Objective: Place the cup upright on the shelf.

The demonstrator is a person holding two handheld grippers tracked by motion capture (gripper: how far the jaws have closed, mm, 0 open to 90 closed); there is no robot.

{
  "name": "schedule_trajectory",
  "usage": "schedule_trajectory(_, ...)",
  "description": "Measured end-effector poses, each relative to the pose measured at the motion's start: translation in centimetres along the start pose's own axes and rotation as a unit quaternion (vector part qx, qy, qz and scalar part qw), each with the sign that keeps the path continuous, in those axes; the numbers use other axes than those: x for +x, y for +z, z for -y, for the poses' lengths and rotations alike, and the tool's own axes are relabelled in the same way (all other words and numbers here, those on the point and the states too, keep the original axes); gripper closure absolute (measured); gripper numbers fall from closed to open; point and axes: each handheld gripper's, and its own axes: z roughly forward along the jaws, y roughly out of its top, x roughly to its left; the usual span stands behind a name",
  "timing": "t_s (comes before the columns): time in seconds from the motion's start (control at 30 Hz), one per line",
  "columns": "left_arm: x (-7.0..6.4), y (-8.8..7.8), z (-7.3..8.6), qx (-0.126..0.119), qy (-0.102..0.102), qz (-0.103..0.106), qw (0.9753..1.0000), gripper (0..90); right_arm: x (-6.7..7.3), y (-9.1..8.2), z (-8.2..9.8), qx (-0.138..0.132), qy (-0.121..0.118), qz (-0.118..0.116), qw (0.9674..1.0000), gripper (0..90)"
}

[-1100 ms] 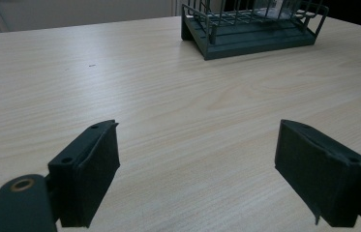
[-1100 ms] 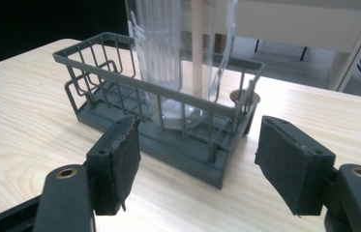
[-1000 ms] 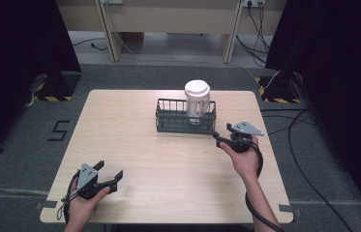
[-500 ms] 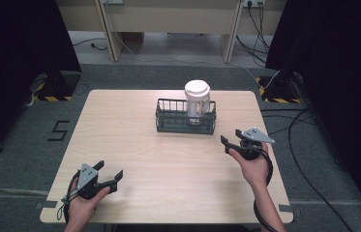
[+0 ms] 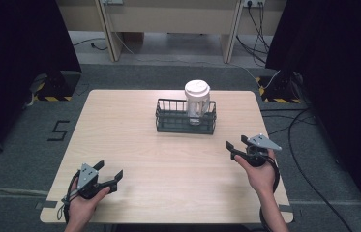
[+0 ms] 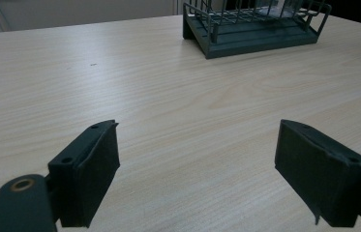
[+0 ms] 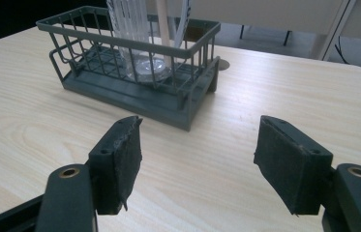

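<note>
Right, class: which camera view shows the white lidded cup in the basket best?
The high view: the whole cup, lid included, stands in the basket. The right gripper view cuts off its top; the left gripper view catches just its base through the bars.

Both my grippers are matte black with chunky rubbery jaw pads, the left gripper [image 5: 112, 177] and right gripper [image 5: 231, 148] each topped by a grey triangular plate, brass-ringed screw holes, black cables trailing
</note>
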Motion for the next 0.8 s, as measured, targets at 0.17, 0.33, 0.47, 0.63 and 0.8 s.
schedule_trajectory(0.17,0.0,0.0,0.0,0.000,0.000,0.000,1.0000,15.3,-0.2,-0.6,0.8,0.005,0.006,0.003,1.0000,33.6)
schedule_trajectory(0.33,0.0,0.0,0.0,0.001,0.000,-0.001,1.0000,15.3,-0.4,-1.2,1.5,0.006,0.009,0.007,0.9999,33.6)
schedule_trajectory(0.47,0.0,0.0,0.0,0.001,0.000,-0.002,1.0000,15.3,-0.6,-1.7,2.0,0.008,0.011,0.010,0.9999,33.6)
schedule_trajectory(0.63,0.0,0.0,0.0,0.001,0.000,-0.003,1.0000,15.3,-0.9,-2.3,2.7,0.009,0.016,0.014,0.9997,33.6)
schedule_trajectory(0.8,0.1,0.0,0.0,0.002,0.000,-0.004,1.0000,15.3,-1.1,-2.9,3.5,0.011,0.021,0.017,0.9996,33.5)
